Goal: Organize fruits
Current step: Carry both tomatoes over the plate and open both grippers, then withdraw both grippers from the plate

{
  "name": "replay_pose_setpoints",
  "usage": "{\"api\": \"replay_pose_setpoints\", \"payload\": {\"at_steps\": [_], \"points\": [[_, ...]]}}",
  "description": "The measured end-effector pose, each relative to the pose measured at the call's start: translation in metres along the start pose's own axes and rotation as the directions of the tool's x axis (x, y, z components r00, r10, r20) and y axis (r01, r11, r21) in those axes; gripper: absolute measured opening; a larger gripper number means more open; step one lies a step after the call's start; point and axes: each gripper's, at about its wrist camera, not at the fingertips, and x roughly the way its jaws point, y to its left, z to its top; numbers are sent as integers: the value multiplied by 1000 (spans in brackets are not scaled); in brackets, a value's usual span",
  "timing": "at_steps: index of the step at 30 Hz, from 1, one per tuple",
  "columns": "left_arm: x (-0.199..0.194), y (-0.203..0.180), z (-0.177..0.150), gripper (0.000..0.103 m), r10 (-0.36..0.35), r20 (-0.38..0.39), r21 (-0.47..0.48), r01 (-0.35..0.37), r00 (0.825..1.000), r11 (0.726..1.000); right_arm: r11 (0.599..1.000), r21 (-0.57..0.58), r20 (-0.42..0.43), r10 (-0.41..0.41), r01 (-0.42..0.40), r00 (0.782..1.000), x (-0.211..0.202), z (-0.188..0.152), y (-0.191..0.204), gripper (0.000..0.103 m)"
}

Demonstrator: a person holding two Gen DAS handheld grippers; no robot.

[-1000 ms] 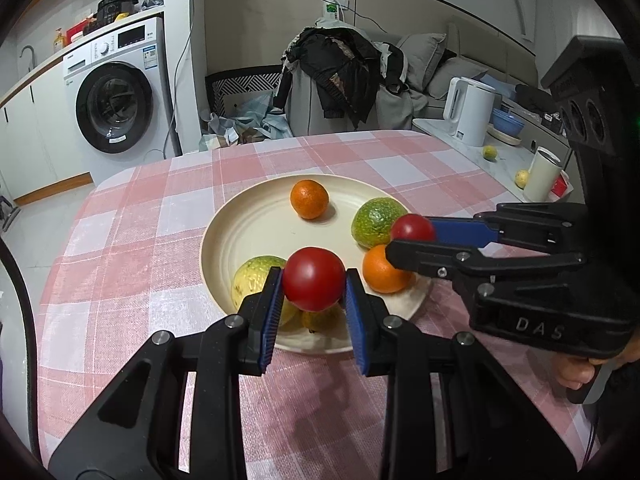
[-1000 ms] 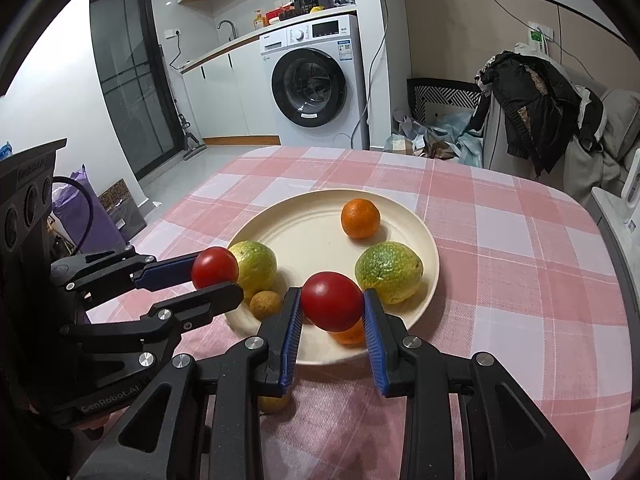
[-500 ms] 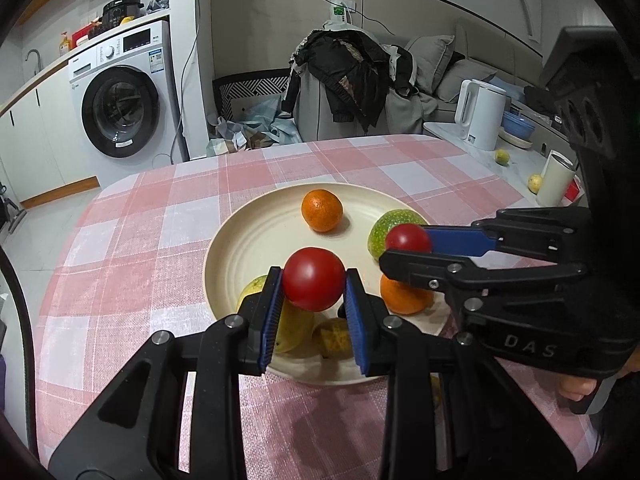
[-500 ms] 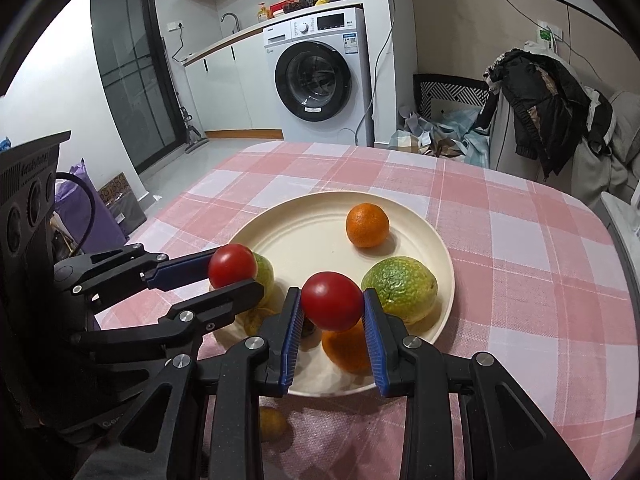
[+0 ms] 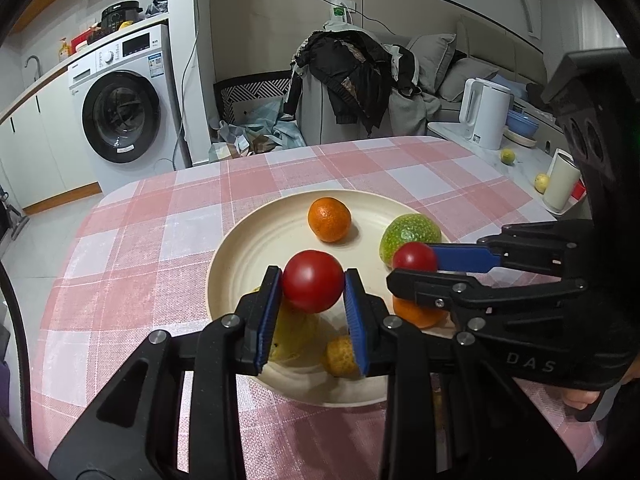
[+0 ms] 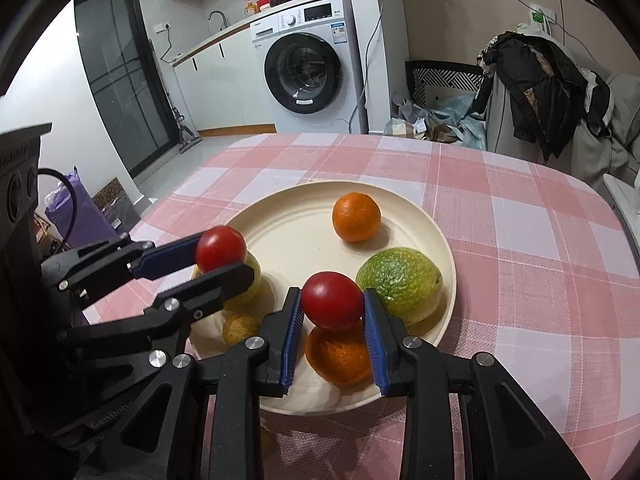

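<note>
A plate (image 6: 436,236) sits on the table (image 6: 520,248). On the plate, an orange (image 6: 356,217) lies at the back and a bumpy fruit (image 6: 400,280) to the right. Two grippers, side by side, each hold a tomato over the plate's near side.

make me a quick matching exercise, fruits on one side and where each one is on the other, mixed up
Column A
1. red tomato
2. second red tomato
3. green fruit
4. far orange

Column B
a. alone toward the back of the plate
b. clamped in the left claw
c. on the plate beside the right claw's tip
d. clamped in the right claw

Pairs: 1-b, 2-d, 3-c, 4-a
</note>
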Motion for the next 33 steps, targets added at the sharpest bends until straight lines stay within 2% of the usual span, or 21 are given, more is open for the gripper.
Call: {"api": "replay_pose_setpoints", "payload": {"at_steps": [6,8,10,13,15,20,22,24,30,33], "points": [[-7,3,-4,29,-17,2,-22,17,1000,1000,1000,6,-4,2,-2,1000,-5,-3,0,34],[-12,4,-8,35,-25,1,-26,25,1000,999,1000,15,11,7,-7,1000,-11,-5,-3,49],[-19,5,-11,44,-24,11,-33,25,1000,999,999,25,35,23,-24,999,-20,-9,-5,58],[-34,6,-16,70,-22,30,-47,23,999,999,999,31,44,15,-16,999,-32,-19,-6,67],[-48,7,-20,80,-24,58,-63,28,998,998,999,32,46,13,-14,999,-38,-24,-7,73],[-75,6,-30,86,-12,70,-73,17,997,997,998,70,66,6,-11,998,-55,-34,-11,93],[-86,5,-36,97,4,68,-69,1,998,998,996,93,78,2,-10,997,-60,-38,-13,101],[-95,5,-41,102,25,80,-72,-19,996,997,995,100,84,14,-22,996,-65,-41,-13,103],[-121,0,-58,102,31,82,-78,-25,996,997,996,79,96,30,-38,995,-78,-50,-5,103],[-127,-4,-64,102,30,73,-71,-25,997,997,999,35,106,-40,36,994,-88,-57,6,103]]}}
